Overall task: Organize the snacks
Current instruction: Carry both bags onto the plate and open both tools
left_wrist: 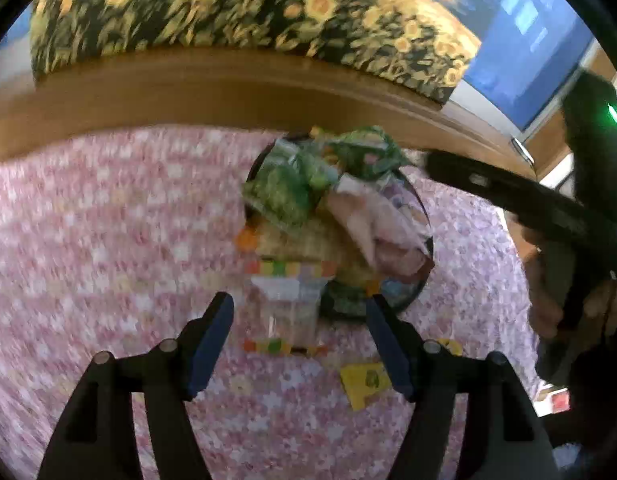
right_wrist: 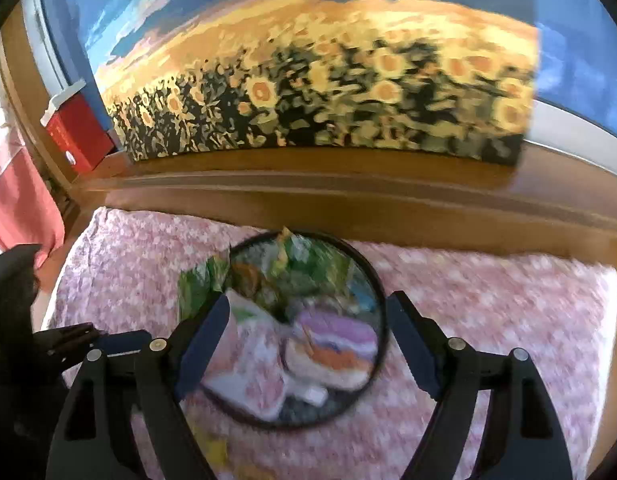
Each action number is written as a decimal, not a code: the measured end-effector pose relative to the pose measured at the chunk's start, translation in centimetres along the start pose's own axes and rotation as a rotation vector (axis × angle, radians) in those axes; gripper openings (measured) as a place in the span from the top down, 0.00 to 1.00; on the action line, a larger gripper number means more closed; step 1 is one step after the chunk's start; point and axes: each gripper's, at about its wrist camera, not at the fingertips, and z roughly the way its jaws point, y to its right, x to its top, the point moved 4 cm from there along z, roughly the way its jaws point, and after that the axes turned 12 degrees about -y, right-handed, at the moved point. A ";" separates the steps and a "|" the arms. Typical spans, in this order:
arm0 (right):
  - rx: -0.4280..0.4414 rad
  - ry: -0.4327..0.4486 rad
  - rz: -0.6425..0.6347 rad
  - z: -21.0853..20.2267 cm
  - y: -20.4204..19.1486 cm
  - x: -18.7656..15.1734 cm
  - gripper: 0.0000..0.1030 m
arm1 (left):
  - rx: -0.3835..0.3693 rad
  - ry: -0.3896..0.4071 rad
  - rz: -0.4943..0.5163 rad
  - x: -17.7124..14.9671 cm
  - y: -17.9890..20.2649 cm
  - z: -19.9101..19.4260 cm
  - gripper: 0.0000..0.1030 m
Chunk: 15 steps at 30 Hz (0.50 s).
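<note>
A round dark tray [left_wrist: 422, 208] [right_wrist: 382, 312] on the pink floral cloth holds a heap of snack packets: green ones [left_wrist: 292, 188] [right_wrist: 308, 268], a pale pink one [left_wrist: 372, 220] [right_wrist: 252, 364] and a purple-and-orange one [right_wrist: 332, 348]. A clear packet with coloured striped ends [left_wrist: 288, 308] lies on the cloth just left of the tray, between the fingers of my open left gripper [left_wrist: 300, 312]. My right gripper [right_wrist: 308, 320] is open and empty, over the near side of the tray. Both views are blurred.
A yellow packet [left_wrist: 364, 380] lies on the cloth [left_wrist: 88, 260] near my left gripper's right finger. A wooden headboard ledge [right_wrist: 348, 192] with a sunflower painting [right_wrist: 328, 92] runs behind. A red box [right_wrist: 78, 136] stands at the far left. The right gripper's handle [left_wrist: 528, 204] crosses the left view.
</note>
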 end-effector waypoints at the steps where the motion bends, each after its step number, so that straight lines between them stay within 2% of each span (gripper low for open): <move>1: -0.003 0.000 0.007 -0.4 0.2 -0.4 0.20 | -0.017 -0.017 -0.026 -0.2 -0.4 0.4 0.49; 2: -0.010 -0.001 0.017 -0.9 0.5 -1.1 0.20 | -0.032 -0.042 -0.049 -0.3 -0.8 0.9 0.64; 3: -0.018 -0.003 0.026 -1.3 0.8 -1.7 0.20 | -0.041 -0.069 -0.068 -0.3 -1.1 1.6 0.66; 7: -0.056 -0.027 0.087 -2.4 2.4 -4.8 0.20 | -0.082 -0.065 -0.099 -0.3 -1.8 1.9 0.69; 11: -0.068 -0.050 0.150 -2.8 3.9 -7.4 0.20 | -0.178 -0.027 -0.122 -0.2 -1.4 0.2 0.71; 15: -0.053 -0.087 0.207 -2.2 4.6 -9.1 0.20 | -0.252 -0.045 -0.155 0.4 -1.2 1.3 0.71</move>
